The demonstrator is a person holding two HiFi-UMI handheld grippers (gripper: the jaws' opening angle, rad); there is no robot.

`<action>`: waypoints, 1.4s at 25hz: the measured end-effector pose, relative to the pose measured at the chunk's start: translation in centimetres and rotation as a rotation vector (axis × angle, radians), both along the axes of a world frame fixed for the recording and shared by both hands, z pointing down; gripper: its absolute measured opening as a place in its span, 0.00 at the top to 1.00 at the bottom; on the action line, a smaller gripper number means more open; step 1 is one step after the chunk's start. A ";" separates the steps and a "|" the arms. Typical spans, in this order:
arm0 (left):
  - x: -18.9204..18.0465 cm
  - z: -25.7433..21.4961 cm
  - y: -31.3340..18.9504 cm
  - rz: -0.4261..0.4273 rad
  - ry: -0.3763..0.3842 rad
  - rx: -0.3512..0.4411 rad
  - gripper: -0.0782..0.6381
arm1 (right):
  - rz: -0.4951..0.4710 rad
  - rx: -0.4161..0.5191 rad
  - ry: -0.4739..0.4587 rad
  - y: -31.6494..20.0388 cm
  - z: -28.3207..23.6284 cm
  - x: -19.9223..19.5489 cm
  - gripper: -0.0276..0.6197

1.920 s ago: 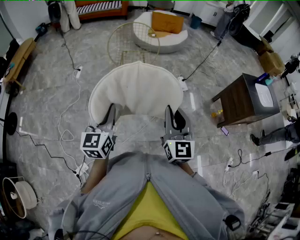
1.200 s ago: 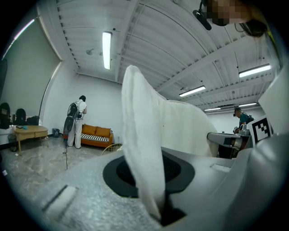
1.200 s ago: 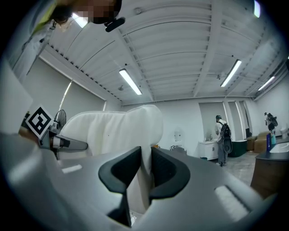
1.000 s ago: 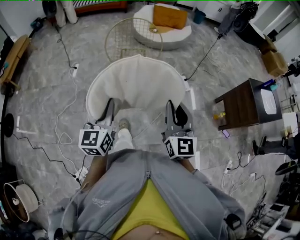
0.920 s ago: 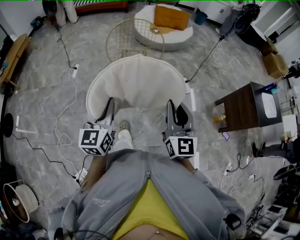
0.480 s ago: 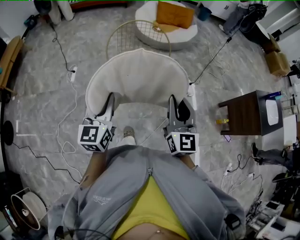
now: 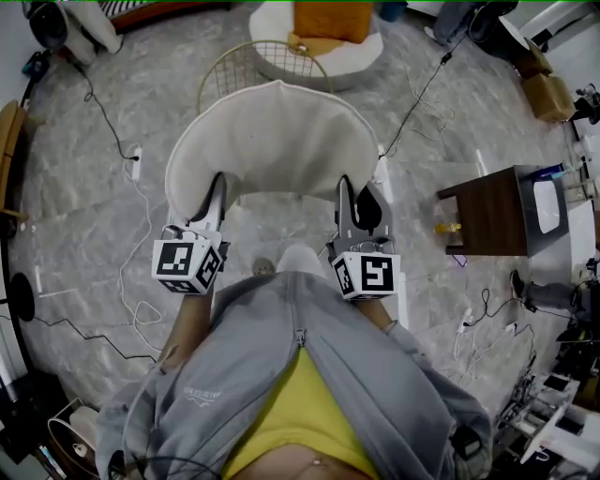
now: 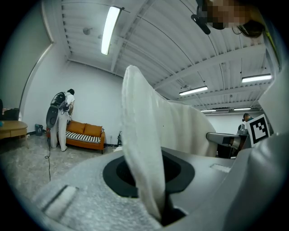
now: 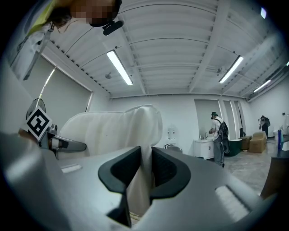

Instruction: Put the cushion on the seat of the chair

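A white, fan-shaped cushion (image 7: 272,141) hangs between both grippers in front of the person's body. My left gripper (image 7: 218,185) is shut on the cushion's near left edge, and the fabric (image 8: 144,149) runs upright between its jaws. On the near right edge my right gripper (image 7: 346,186) is shut, with a fold of the cushion (image 9: 113,126) pinched between its dark pads. A gold wire chair (image 7: 246,64) stands on the floor just beyond; the cushion's far edge hides part of it.
Behind the chair lies a round white pouf (image 7: 352,58) with an orange pillow (image 7: 328,19). A dark wooden side table (image 7: 492,211) stands at the right. Cables and a power strip (image 7: 132,161) lie on the marble floor. People stand far off in both gripper views.
Both grippers have carried the cushion forward across the floor toward the wire chair; its far edge now overlaps the chair's ring. Both grips are unchanged.
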State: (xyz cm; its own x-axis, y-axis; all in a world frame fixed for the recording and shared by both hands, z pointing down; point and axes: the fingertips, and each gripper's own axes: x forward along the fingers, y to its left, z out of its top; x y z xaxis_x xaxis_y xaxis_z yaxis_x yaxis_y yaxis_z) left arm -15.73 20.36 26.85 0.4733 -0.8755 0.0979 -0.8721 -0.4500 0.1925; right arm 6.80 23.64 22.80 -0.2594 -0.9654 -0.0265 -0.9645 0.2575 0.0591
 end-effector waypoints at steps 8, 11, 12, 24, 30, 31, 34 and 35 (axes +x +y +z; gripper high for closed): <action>-0.6 1.0 -6.1 -0.026 0.018 0.000 0.79 | -0.022 0.012 0.010 -6.9 0.7 -0.5 0.85; -0.7 1.3 -9.9 -0.034 0.015 -0.002 0.79 | -0.030 0.009 0.008 -10.9 1.2 -0.5 0.85; -0.5 1.4 -11.3 -0.036 0.015 -0.006 0.79 | -0.033 0.006 0.008 -12.4 1.3 -0.3 0.85; 3.7 3.5 -29.6 -0.101 0.001 -0.077 0.79 | -0.108 -0.066 -0.010 -32.5 3.4 3.9 0.85; 5.8 6.2 -35.2 -0.124 -0.021 -0.132 0.79 | -0.149 -0.113 -0.013 -39.0 6.7 6.2 0.85; 6.0 6.7 -35.8 -0.124 -0.024 -0.143 0.79 | -0.151 -0.124 -0.015 -39.6 7.3 6.4 0.85; 6.5 8.4 -37.2 -0.115 -0.029 -0.175 0.79 | -0.151 -0.160 -0.015 -41.3 9.1 6.9 0.85; 6.5 9.0 -37.7 -0.111 -0.029 -0.187 0.79 | -0.150 -0.173 -0.016 -41.8 9.7 7.0 0.85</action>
